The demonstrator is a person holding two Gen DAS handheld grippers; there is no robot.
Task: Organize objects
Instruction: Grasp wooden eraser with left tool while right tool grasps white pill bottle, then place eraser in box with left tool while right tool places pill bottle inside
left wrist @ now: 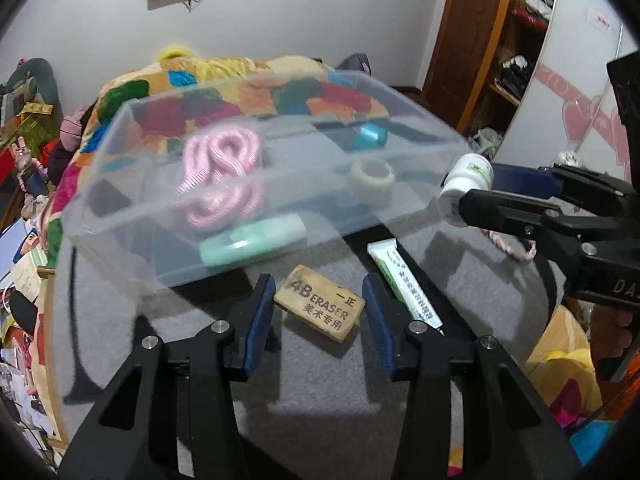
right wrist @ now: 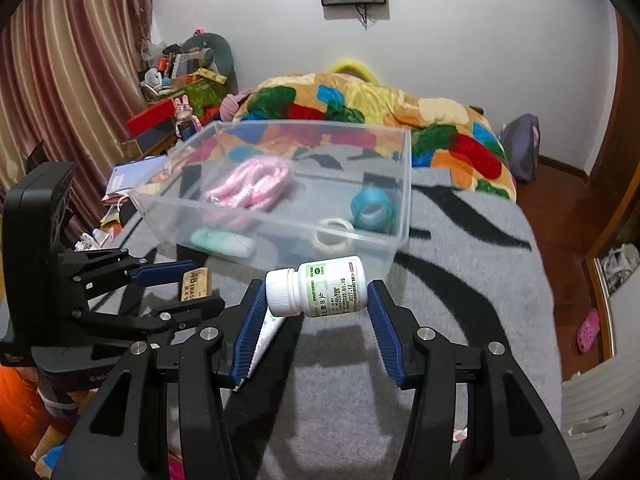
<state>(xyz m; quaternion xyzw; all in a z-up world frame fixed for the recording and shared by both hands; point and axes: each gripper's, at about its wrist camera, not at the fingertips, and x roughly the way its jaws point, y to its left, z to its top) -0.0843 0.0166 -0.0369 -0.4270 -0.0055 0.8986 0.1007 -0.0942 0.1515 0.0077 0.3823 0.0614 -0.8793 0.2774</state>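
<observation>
My right gripper (right wrist: pixel 316 312) holds a small white plastic pill bottle with a green-and-white label (right wrist: pixel 318 286) lying sideways, cap to the left, pinched end to end between the blue pads. It hangs just short of the near wall of the clear plastic storage box (right wrist: pixel 404 184).

My left gripper (left wrist: pixel 318 308) is open, fingers either side of a tan rectangular 4B eraser (left wrist: pixel 320 304) that lies flat on the grey blanket with black markings (left wrist: pixel 320 392); pads not touching it, as far as I can tell.

Judgement for this step: lift the bottle clear of the near rim before going forward, then let go low inside so it does not roll.

The box's right end already holds a blue tape roll (right wrist: pixel 372 206) and a whitish tape roll (right wrist: pixel 334 236); a coiled pink cord (right wrist: pixel 248 188) and a mint-green flat case (right wrist: pixel 222 240) fill the left. The open floor between them looks the best landing spot.

In the way: the box wall itself, and my two grippers working close together. A white tube with green print (left wrist: pixel 404 284) lies just beside the left gripper's right finger, partly under it; closing on the eraser could nudge it. The blanket is soft, so the eraser may sink when pinched.
</observation>
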